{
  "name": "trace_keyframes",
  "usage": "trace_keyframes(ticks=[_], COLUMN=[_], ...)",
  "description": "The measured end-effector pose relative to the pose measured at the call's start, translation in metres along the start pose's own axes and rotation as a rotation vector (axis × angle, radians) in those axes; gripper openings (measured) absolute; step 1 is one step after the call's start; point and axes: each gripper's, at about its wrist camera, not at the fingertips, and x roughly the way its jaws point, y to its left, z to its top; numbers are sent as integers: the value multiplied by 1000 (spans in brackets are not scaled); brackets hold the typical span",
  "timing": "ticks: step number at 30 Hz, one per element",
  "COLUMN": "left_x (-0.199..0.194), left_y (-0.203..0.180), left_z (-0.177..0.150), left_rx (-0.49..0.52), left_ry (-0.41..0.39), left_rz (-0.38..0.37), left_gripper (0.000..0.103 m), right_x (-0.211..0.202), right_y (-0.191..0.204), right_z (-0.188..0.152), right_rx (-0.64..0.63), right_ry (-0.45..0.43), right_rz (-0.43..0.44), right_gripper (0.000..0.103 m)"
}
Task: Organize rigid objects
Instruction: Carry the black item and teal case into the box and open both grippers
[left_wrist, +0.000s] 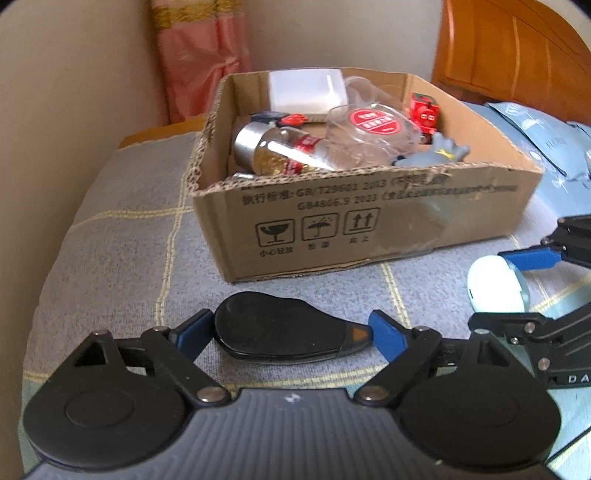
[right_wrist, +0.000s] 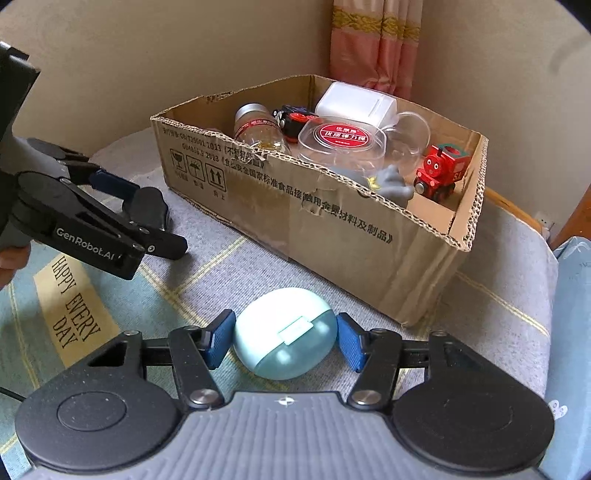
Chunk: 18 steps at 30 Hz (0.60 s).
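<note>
A flat black teardrop-shaped object (left_wrist: 284, 332) lies on the plaid cushion between the blue pads of my open left gripper (left_wrist: 291, 332); whether the pads touch it I cannot tell. It also shows in the right wrist view (right_wrist: 147, 210). A pale blue-green oval case (right_wrist: 286, 332) lies between the pads of my open right gripper (right_wrist: 286, 341), with small gaps on both sides. The case also shows in the left wrist view (left_wrist: 495, 286). Behind both stands an open cardboard box (right_wrist: 369, 236) (left_wrist: 369, 221) holding a jar, clear containers, a white box, a red toy train (right_wrist: 441, 173) and a grey figure.
The plaid cushion (left_wrist: 122, 240) drops off at the left toward a beige wall. A blue packet (left_wrist: 546, 147) lies right of the box. A wooden headboard (left_wrist: 509, 48) and pink curtain (left_wrist: 203, 55) stand behind. A "HAPPY EVERY DAY" patch (right_wrist: 74, 306) marks the cushion.
</note>
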Motion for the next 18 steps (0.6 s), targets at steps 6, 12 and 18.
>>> trace_keyframes(ticks=[6,12,18], left_x=[-20,-43,-68], left_y=[-2,-6,-9], left_z=[6,12,24], left_rx=[93,163,206], left_ry=[-6,-12,-45], left_rz=[-30,-58,-93], left_gripper=[89,89,89], right_x=[-13,-36,-64], right_y=[3,4,0], right_z=[-2,0,16], right_rx=[-15,-31,-39], right_ry=[4,-7,-59], right_rz=[-3,5,3], right_gripper=[64,64,64])
